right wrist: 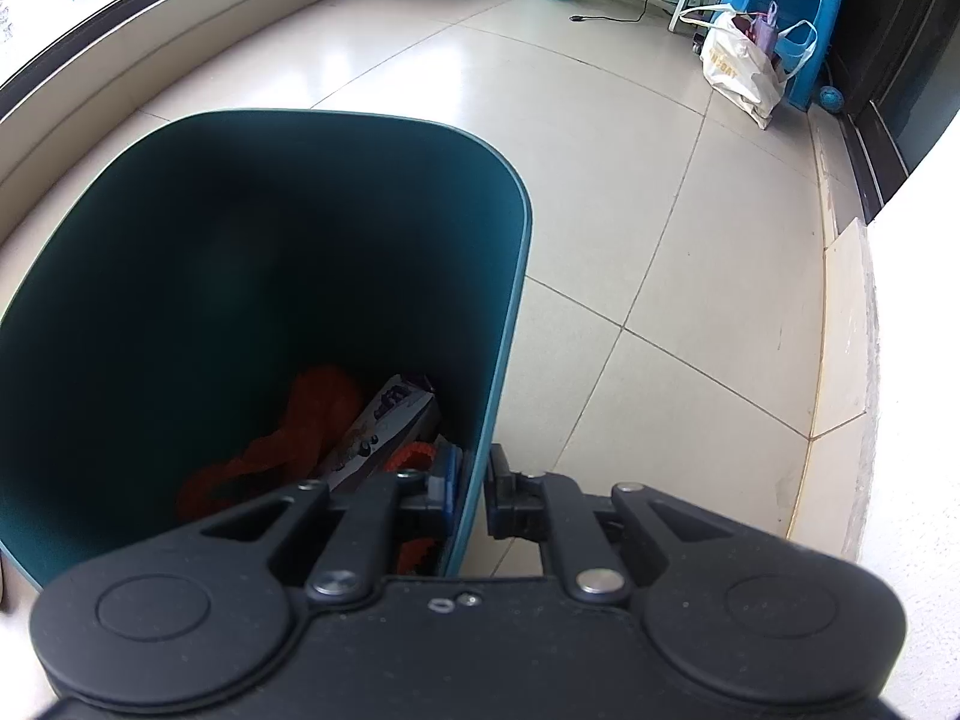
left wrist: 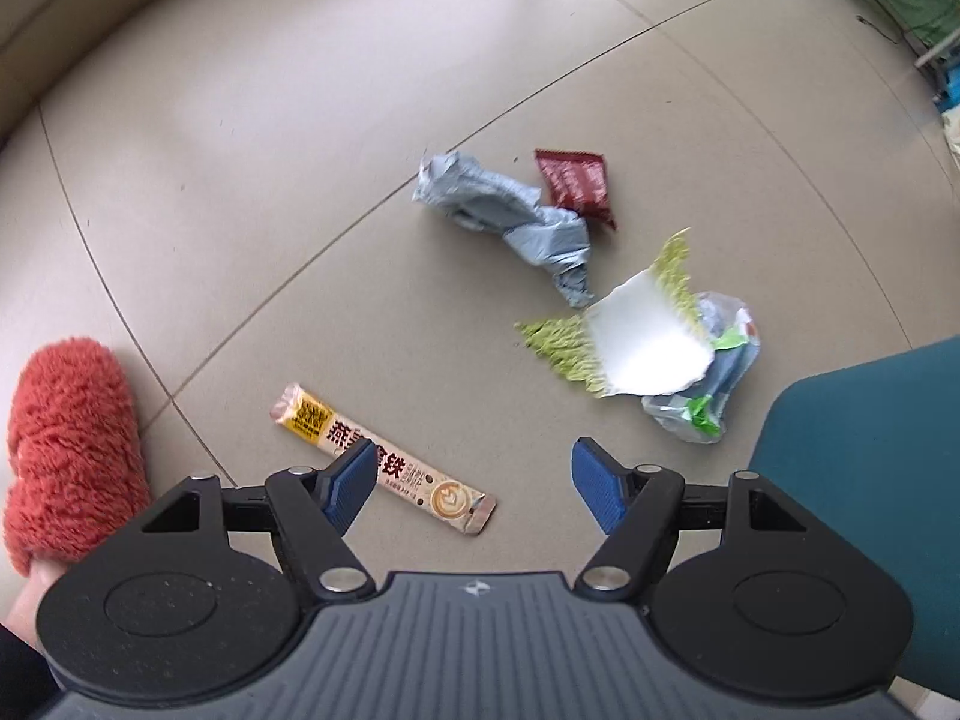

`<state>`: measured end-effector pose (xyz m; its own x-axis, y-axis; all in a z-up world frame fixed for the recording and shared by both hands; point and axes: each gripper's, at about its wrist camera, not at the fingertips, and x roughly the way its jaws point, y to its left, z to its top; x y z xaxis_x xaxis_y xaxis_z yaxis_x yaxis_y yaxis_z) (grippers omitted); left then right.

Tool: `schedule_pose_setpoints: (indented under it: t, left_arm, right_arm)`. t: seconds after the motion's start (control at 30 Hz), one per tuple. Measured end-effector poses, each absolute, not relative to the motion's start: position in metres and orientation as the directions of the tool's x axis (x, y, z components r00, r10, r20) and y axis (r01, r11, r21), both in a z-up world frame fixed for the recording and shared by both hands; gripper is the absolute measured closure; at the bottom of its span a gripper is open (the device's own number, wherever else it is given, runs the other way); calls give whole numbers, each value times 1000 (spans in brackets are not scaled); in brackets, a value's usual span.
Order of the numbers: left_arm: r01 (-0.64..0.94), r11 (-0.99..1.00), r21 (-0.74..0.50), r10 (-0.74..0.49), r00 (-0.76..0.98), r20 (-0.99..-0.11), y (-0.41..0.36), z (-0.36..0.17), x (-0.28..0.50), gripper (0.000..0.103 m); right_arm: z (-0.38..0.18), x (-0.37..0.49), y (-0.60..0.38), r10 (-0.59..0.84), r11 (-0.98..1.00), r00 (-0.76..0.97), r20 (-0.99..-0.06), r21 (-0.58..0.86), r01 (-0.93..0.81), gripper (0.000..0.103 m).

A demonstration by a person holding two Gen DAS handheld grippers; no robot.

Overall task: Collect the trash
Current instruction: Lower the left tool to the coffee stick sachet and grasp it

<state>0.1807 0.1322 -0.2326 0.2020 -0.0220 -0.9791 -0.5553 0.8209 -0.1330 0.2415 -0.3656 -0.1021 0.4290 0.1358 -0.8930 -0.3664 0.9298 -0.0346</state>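
Right wrist view: teal bin [right wrist: 264,276] sat on tiled floor [right wrist: 660,240], right gripper [right wrist: 474,489] clamped on its rim, some trash already inside. Left gripper [left wrist: 471,483] hung over floor, jaws wide, nothing between them. Coffee stick [left wrist: 414,474] lay right under left finger; grey wrapper [left wrist: 510,216], green-white wrapper [left wrist: 630,342], red packet [left wrist: 576,183] farther off. Looked like pickup step; next move probably drop lower, straddle stick, pinch.
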Motion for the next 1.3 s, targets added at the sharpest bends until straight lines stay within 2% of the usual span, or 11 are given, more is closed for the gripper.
schedule_pose_setpoints:
  t: [0.2,0.4,0.63,0.83,0.9,1.0,1.03,1.07,1.3]
  left_arm:
    - [-631,762,-143,-68,142,-988,141,-290,175,32]
    - [-665,745,-60,-28,59,-998,143,-335,180,32]
    - [-675,738,-17,-3,21,-1000,152,-357,176,32]
    - [-634,774,-8,11,26,-1000,151,-355,176,32]
    - [-628,778,-7,15,30,-999,149,-356,176,35]
    - [-619,786,-6,25,41,-999,142,-351,173,52]
    - [-613,790,-7,28,47,-999,140,-347,173,62]
    - [-606,796,-3,33,48,-998,138,-345,173,66]
    - [-552,832,63,102,41,-994,126,-337,176,73]
  right_arm:
    - [-102,238,-362,123,924,434,-892,-57,-378,92]
    - [-101,238,-360,115,921,437,-892,-70,-384,92]
    - [-101,237,-357,105,919,439,-892,-82,-386,92]
    - [-101,237,-354,96,920,440,-893,-89,-381,92]
    - [-102,237,-353,94,921,440,-893,-90,-379,92]
    - [-102,237,-353,94,920,440,-893,-91,-380,91]
    - [-102,237,-353,94,920,441,-893,-91,-380,91]
    - [-102,237,-353,95,921,441,-893,-90,-380,91]
    - [-102,237,-353,95,920,443,-891,-91,-382,91]
